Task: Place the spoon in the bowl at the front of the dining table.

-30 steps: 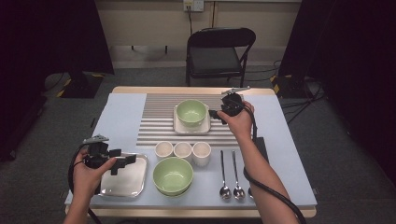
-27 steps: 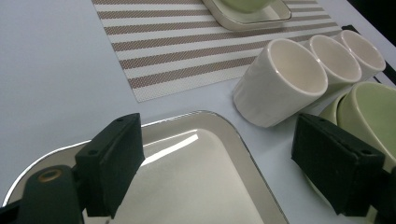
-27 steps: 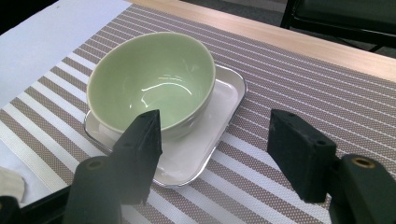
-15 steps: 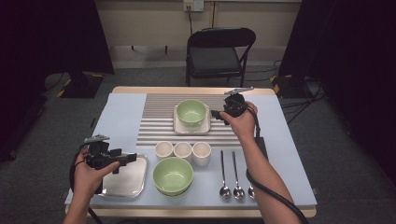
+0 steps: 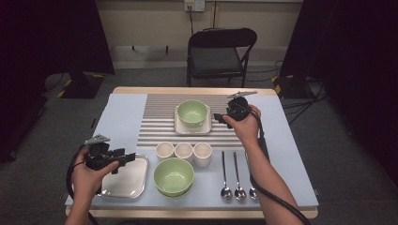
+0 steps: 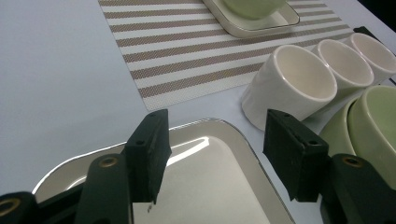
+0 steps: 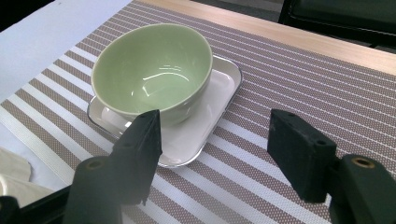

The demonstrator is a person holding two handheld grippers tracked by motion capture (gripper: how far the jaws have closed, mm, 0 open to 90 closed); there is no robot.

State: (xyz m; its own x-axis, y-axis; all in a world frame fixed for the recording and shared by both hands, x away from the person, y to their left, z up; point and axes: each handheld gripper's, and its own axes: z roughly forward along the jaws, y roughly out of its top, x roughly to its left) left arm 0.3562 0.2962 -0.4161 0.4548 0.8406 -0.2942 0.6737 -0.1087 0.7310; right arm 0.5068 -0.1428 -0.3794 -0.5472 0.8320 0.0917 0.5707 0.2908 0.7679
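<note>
My left gripper [image 5: 127, 158] [image 6: 215, 140] hovers low over the far right corner of a shiny metal tray [image 5: 126, 183] [image 6: 210, 186] at the front left. Its jaws have just been closing, but they still stand apart with nothing between them. My right gripper [image 5: 217, 117] [image 7: 215, 140] points at a green bowl [image 5: 192, 112] [image 7: 149, 70] that sits on a white square plate [image 5: 180, 127] [image 7: 215, 112]. It stays just short of the plate's edge, open and empty.
Three white cups [image 5: 183, 150] [image 6: 294, 84] stand in a row on the striped mat's [image 5: 157, 122] near edge. A second green bowl [image 5: 173, 176] sits right of the tray. Three spoons [image 5: 233, 180] lie at the front right. A folding chair [image 5: 220, 51] stands behind the table.
The left gripper's jaws look a little narrower than before. Both hands stay about where they were.
</note>
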